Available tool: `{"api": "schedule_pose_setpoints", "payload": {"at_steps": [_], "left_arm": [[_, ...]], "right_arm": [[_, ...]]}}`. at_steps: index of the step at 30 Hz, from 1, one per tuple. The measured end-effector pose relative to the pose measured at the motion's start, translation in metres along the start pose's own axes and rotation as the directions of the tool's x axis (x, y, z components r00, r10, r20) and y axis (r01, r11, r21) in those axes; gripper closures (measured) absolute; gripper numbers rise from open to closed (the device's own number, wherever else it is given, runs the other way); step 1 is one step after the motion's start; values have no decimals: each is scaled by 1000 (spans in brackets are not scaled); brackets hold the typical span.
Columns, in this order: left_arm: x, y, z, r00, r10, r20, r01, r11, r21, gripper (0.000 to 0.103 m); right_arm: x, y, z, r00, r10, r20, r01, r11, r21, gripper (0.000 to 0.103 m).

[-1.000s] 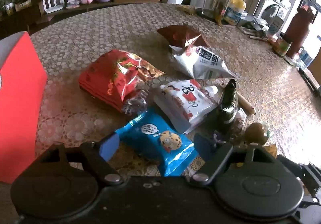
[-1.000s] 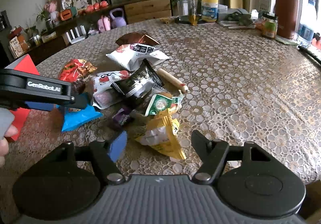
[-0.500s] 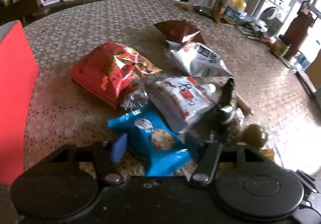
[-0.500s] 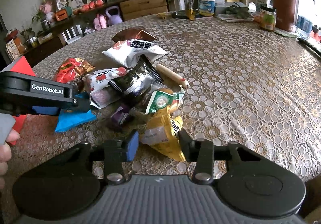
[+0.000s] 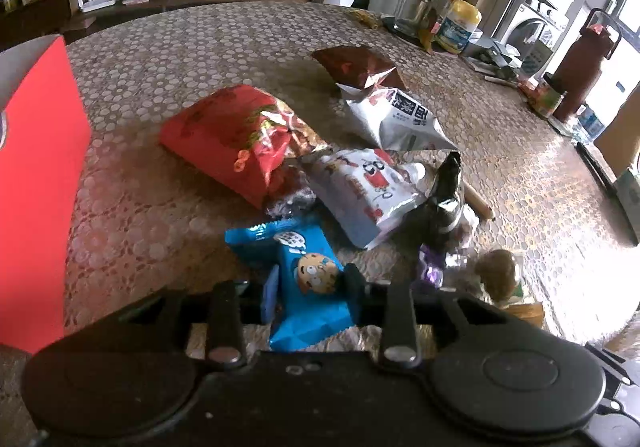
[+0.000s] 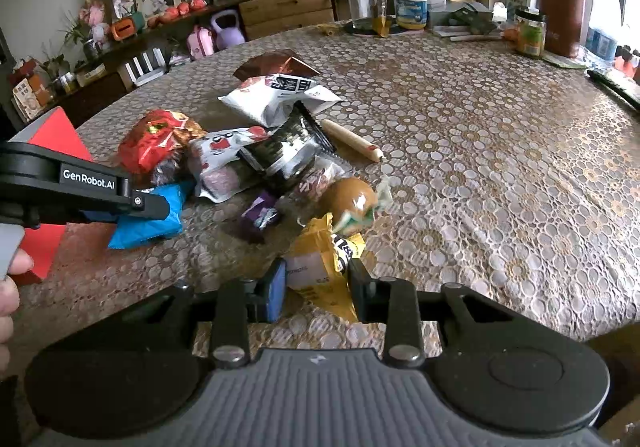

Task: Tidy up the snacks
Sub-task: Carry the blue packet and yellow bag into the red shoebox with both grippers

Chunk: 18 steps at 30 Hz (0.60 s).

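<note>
- A red box [image 5: 36,187] stands at the table's [image 6: 480,135] left edge; its inside is hidden.
- The left gripper [image 5: 312,293] pinches a blue packet [image 5: 308,287], glossy with a cartoon cookie face, near the front edge.
- The right gripper [image 6: 316,287] is closing, with a crumpled yellow packet [image 6: 320,267] between its fingers at the front edge.
- Behind them, mid-table, the other snacks lie heaped.

Lace-covered table [image 6: 480,151] carries a snack pile [image 6: 256,151]; red box [image 5: 36,183] beside.
</note>
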State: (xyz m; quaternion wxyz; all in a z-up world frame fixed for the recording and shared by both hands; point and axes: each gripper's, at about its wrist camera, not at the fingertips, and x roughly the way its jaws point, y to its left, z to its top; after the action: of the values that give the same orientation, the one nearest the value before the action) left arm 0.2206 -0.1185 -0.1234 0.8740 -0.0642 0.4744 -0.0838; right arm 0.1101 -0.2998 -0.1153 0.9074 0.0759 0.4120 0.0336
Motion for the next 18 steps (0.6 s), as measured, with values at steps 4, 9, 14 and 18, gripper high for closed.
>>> {"api": "schedule_pose_setpoints", "payload": {"at_steps": [4, 9, 14, 18], "left_arm": [[-11, 9, -8, 1000, -2, -1, 2, 1000, 1, 72], [-28, 23, -19, 1000, -11, -1, 11, 1000, -7, 72], [-49, 34, -29, 1000, -17, 6, 17, 1000, -3, 72], [-69, 43, -34, 999, -36, 21, 37, 999, -12, 73]], "right_arm": [[-12, 5, -6, 1000, 13, -4, -13, 1000, 8, 70], [-30, 20, -9, 1000, 23, 13, -23, 1000, -11, 71], [-46, 37, -11, 999, 40, 27, -39, 999, -36, 71], [-61, 52, -9, 997, 59, 43, -57, 997, -58, 71]]}}
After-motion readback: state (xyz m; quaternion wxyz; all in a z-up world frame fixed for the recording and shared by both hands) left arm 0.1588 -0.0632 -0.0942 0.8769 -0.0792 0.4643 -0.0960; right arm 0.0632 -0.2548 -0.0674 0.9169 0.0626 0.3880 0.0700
